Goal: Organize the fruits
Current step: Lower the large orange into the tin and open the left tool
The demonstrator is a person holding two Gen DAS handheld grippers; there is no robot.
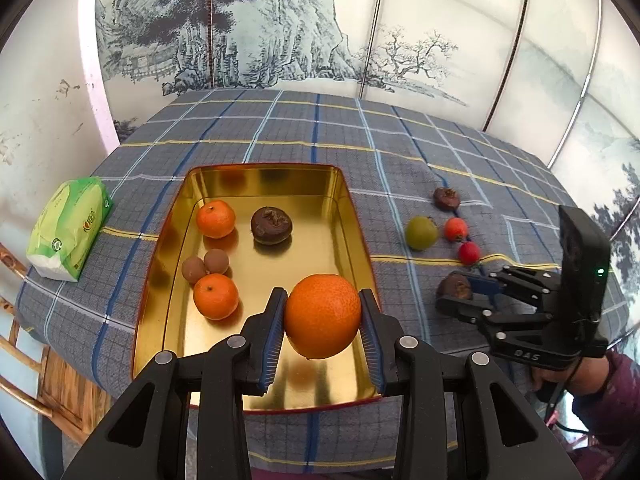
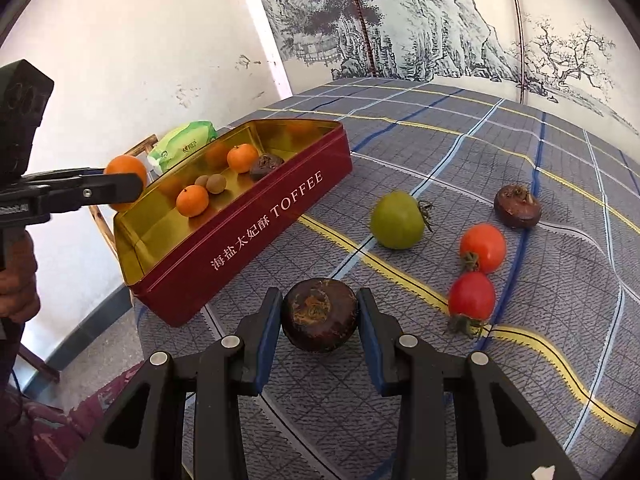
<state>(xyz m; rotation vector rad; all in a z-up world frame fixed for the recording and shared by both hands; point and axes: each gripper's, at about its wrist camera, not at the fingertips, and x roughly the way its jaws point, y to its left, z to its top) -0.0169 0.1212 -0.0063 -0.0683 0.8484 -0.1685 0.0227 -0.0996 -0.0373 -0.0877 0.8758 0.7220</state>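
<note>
1. Behind the table hangs an ink-painted mountain landscape screen (image 1: 280, 32), and a grey plaid tablecloth (image 1: 320, 128) covers the surface.
2. On the cloth sits a red toffee tin (image 2: 256, 220) with a gold inside; in the left wrist view it fills the middle and the 9 o'clock side.
3. Inside the tin lie two small mandarins (image 1: 215, 219), two brown longans (image 1: 205, 265) touching each other, and a dark water chestnut (image 1: 271, 225).
4. The left gripper (image 1: 323, 322) is clamped on a large orange (image 1: 322, 316), its blue pads pressing both sides, held above the tin's near end.
5. The right gripper (image 2: 319, 316) stands around a second dark water chestnut (image 2: 319, 314) that rests on the cloth; its pads sit against the sides, though I cannot tell how firmly they press.
6. In the right wrist view, a green tomato (image 2: 397, 220) lies at 12 o'clock from that chestnut, two red tomatoes (image 2: 482, 248) lie close together at 2 o'clock, and a third water chestnut (image 2: 517, 206) sits beyond them.
7. A green tissue pack (image 1: 70, 228) lies at 9 o'clock of the tin, near the table edge.
8. A hand (image 2: 18, 280) in a dark red sleeve holds the left gripper's handle.
</note>
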